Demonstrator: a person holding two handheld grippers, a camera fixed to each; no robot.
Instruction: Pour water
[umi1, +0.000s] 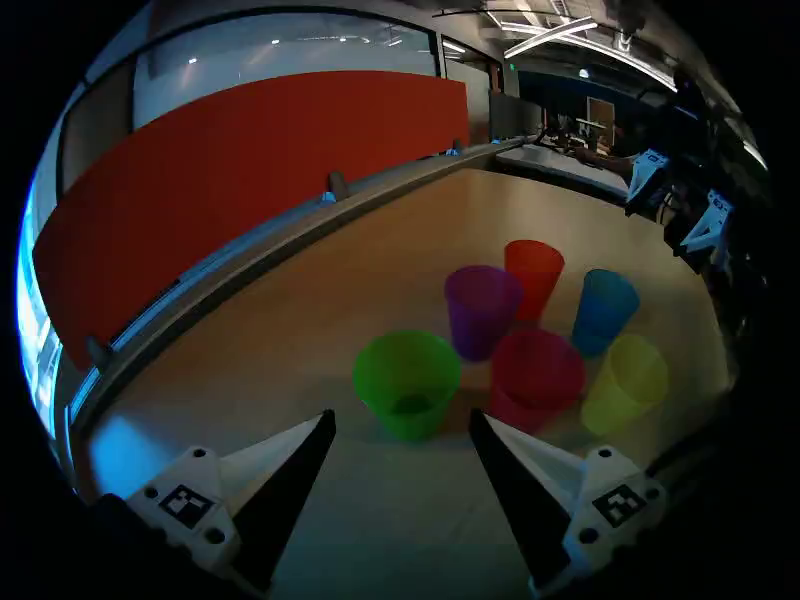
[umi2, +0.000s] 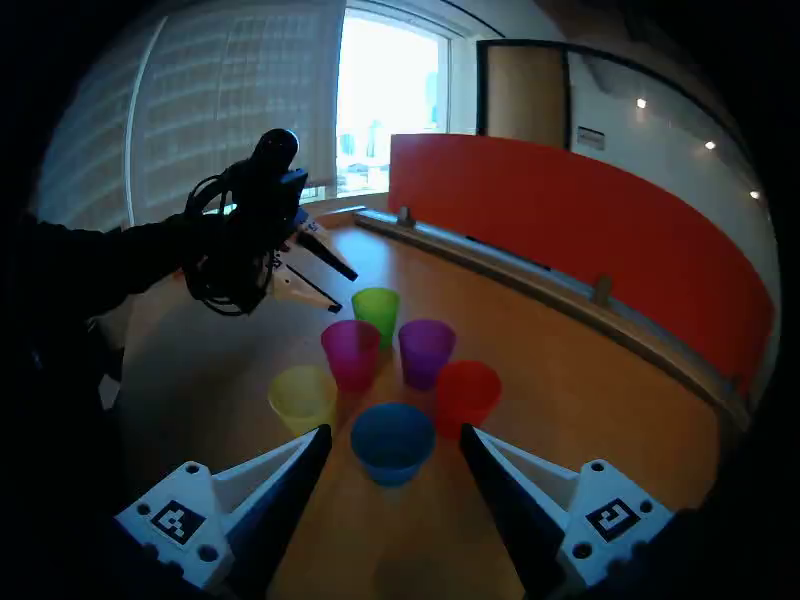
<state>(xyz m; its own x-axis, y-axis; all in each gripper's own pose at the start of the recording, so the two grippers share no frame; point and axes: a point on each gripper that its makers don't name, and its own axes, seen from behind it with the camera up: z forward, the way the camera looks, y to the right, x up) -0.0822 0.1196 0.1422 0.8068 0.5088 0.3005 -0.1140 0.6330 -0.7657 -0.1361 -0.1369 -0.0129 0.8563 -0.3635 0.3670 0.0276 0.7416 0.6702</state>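
Several coloured plastic cups stand upright in a tight cluster on the wooden table. In the left gripper view my left gripper (umi1: 401, 415) is open just short of the green cup (umi1: 407, 385). Behind it stand the purple cup (umi1: 482, 310), magenta cup (umi1: 535, 378), orange-red cup (umi1: 534, 278), blue cup (umi1: 604, 310) and yellow cup (umi1: 627, 382). In the right gripper view my right gripper (umi2: 393, 432) is open, with the blue cup (umi2: 392, 442) right before its fingertips. The left gripper (umi2: 346, 293) hangs over the far side by the green cup (umi2: 376, 312), held by a dark-sleeved arm.
A long orange-red partition (umi1: 250, 170) with a grey rail runs along one table edge. Bright windows (umi2: 390, 95) lie beyond the table. Bare wooden tabletop (umi2: 580, 390) surrounds the cups. The right gripper (umi1: 662, 225) is visible at the far right of the left gripper view.
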